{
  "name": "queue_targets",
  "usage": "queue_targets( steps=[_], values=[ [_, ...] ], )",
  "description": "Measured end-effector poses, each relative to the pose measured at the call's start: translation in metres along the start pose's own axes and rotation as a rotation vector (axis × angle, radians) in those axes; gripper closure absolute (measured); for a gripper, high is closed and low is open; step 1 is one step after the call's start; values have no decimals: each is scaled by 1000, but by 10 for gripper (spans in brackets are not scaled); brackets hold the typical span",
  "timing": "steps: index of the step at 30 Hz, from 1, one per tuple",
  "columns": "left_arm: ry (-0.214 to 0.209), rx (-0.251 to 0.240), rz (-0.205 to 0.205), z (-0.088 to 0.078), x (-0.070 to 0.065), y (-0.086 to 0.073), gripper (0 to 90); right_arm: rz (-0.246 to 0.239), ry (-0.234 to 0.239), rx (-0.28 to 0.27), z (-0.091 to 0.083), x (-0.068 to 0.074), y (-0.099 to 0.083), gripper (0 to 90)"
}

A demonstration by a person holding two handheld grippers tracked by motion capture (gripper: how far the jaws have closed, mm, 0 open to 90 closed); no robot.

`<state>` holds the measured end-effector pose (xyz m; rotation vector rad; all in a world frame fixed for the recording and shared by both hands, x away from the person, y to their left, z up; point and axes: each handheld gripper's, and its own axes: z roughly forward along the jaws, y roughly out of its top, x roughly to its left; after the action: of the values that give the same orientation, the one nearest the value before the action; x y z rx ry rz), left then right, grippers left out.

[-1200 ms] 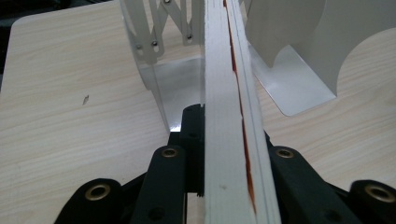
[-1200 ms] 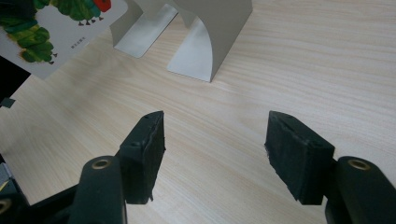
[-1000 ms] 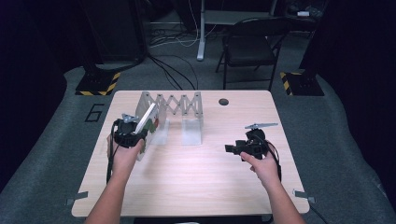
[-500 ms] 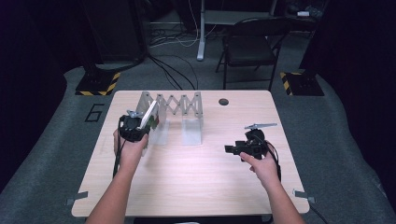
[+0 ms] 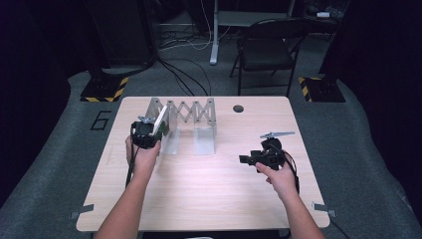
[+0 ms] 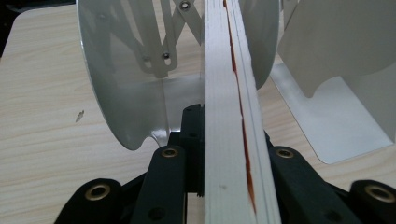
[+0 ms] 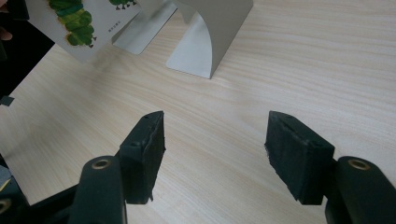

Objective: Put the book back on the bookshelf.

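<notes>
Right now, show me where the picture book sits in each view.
High view: the book is left of centre, gripped in the left tongs, at the metal rack.
Left gripper view: book edge-on, centre.
Right gripper view: book cover, top left.
Shared landmark: the rack's plates.

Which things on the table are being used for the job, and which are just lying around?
Being used:
- thin white picture book with a green caterpillar cover, clamped in the left gripper
- grey metal expanding book rack with upright dividers, close in front of the book

Just there:
- right gripper, jaws open, nothing between them
- small dark round hole in the light wooden table
- black folding chair behind the table
</notes>
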<state>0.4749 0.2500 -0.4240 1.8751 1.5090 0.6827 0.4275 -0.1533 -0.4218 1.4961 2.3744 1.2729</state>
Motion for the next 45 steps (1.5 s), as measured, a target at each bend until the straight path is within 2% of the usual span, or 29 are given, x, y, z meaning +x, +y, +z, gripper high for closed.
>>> queue_targets(
  steps=[6, 13, 21, 30, 38, 45],
  values=[
    [22, -5, -10, 7, -2, -1, 762, 2, -3, 2, 0, 0, 0, 375],
    [5, 6, -33, 13, -4, -2, 762, 2, -4, 3, 1, 0, 0, 374],
    [18, 8, -32, 20, -8, -4, 762, 6, -1, 9, 2, 0, -1, 375],
    [15, 32, -7, 28, -10, -9, 755, 6, -1, 11, 2, 0, -1, 374],
    [26, 16, 8, 25, -9, -8, 699, 1, -1, 13, 3, 1, -1, 374],
    [26, 7, 4, 22, -8, -7, 666, 0, -4, 14, 3, 1, -1, 374]
  ],
)
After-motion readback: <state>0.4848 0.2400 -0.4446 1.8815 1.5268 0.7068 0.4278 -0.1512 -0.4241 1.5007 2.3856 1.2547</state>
